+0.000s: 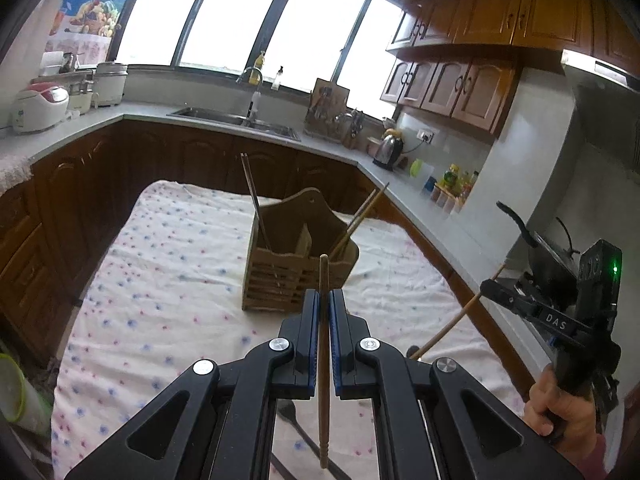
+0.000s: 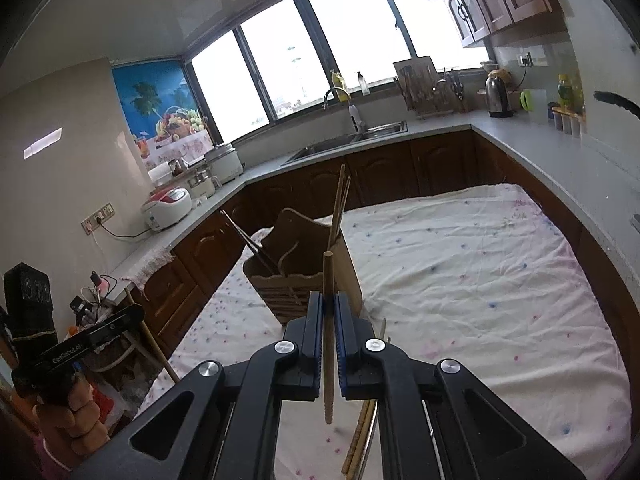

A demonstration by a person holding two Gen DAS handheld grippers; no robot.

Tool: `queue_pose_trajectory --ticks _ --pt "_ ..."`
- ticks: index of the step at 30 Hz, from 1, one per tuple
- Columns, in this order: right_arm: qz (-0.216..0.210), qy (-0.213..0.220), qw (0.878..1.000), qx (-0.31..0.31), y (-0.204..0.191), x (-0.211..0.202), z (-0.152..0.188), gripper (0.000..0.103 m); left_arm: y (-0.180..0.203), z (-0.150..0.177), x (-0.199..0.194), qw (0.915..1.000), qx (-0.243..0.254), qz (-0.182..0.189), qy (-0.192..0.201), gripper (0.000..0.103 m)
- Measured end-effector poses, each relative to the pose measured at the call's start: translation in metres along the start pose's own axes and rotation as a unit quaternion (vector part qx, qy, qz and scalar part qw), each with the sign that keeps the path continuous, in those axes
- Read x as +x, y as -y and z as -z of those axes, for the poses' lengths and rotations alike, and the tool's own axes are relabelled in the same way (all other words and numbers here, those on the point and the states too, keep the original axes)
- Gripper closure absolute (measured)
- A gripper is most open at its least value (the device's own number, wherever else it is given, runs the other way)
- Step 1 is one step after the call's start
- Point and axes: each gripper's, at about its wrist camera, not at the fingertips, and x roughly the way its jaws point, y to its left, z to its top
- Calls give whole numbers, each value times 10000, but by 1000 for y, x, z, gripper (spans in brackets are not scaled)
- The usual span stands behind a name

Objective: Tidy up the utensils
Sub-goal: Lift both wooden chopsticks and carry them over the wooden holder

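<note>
A wooden utensil holder [image 1: 298,264] [image 2: 304,276] stands on the cloth-covered table [image 1: 168,264] and has chopsticks leaning in its left and right compartments. My left gripper [image 1: 324,296] is shut on a brown wooden chopstick [image 1: 324,360], held upright just in front of the holder. My right gripper [image 2: 329,300] is shut on a lighter bamboo chopstick [image 2: 328,340], also close to the holder. The right gripper also shows in the left wrist view [image 1: 490,286] with its chopstick. A dark utensil [image 1: 292,416] lies on the cloth under the left gripper. More chopsticks [image 2: 360,436] lie under the right gripper.
Kitchen counters wrap around behind the table, with a sink [image 1: 236,118], rice cookers [image 1: 38,106], a kettle [image 1: 390,150] and bottles. A wok [image 1: 548,256] sits on the stove at the right. A white cup [image 1: 16,396] is at the table's left.
</note>
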Motion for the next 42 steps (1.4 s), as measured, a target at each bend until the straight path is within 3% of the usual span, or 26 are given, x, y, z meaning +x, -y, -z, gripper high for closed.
queue_pose_trajectory --ticks 16,27,34,42 --pt "-46 302 9995 -54 -6 9 -27 97 -21 -29 15 9991 -107 -82 405 100" --pt "-163 841 9963 -42 -13 21 -77 97 -26 -72 34 9955 45 -206 921 100" --pt "-148 1159 9931 -71 -15 34 -111 97 -31 -103 62 9908 81 -355 1301 100" --pt "-3 1255 9919 -194 -13 63 -124 97 -36 -105 109 9867 -9 -533 1533 100"
